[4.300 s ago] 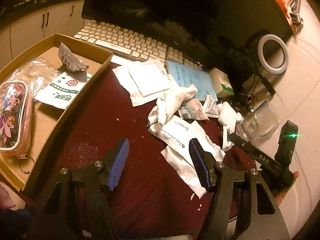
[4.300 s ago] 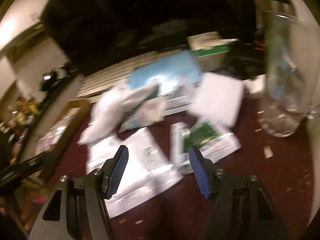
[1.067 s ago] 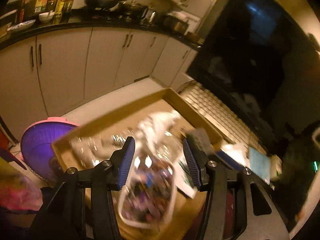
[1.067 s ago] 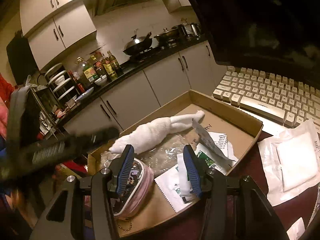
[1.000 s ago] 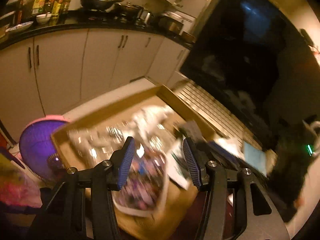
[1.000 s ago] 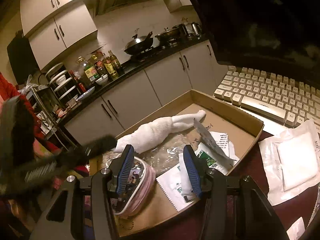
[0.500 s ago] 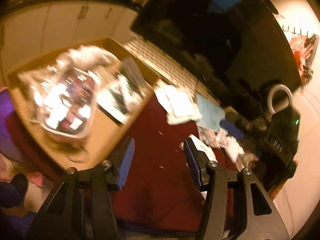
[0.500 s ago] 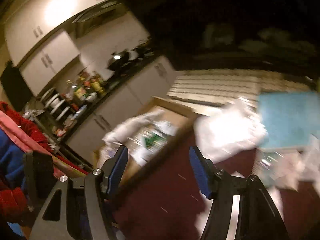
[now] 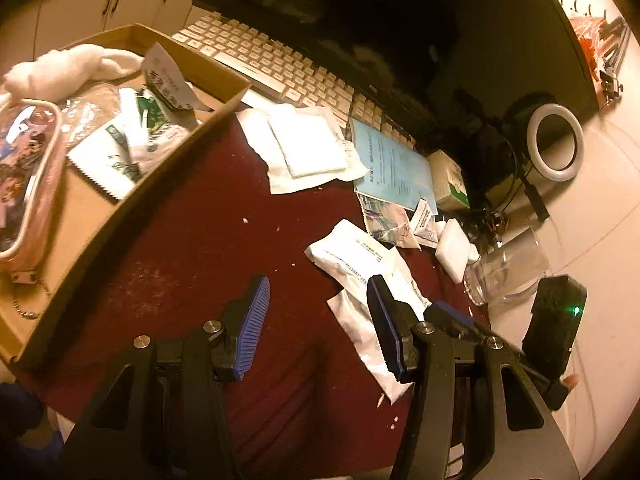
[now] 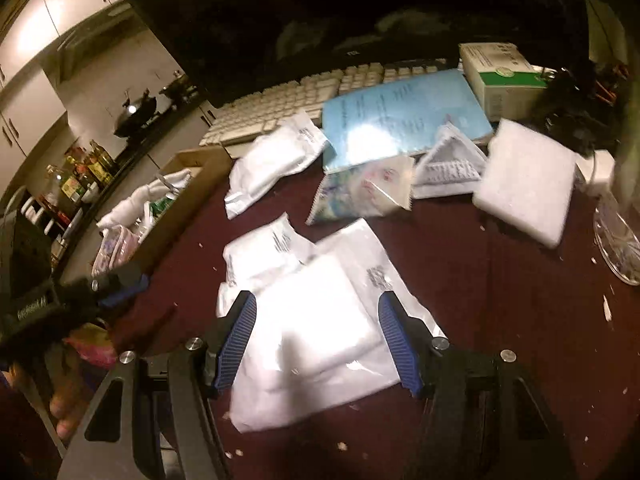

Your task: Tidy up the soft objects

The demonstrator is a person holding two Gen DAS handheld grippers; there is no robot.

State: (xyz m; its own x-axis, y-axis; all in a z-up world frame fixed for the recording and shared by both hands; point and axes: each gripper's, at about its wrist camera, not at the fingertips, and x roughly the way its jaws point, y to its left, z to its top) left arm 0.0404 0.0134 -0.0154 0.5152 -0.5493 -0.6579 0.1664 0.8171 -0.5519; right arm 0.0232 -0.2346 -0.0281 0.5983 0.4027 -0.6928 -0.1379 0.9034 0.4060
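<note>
While the shallow brown cardboard box (image 9: 180, 168) waits at left, the empty left gripper (image 9: 318, 320) and right gripper (image 10: 316, 340) both gape; the right should straddle the flat white plastic pouch (image 10: 320, 320) squarely, pinching its middle.

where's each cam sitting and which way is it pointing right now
Left wrist: rides the left gripper, looking down over the dark red tabletop toward the cardboard box and keyboard; its own open blue-padded fingers show, with the other gripper at the lower right.
Right wrist: rides the right gripper, low over a white packet, facing the keyboard; its open fingers show, plus a hand at left.
Shared: keyboard, blue booklet, box, white packets.
</note>
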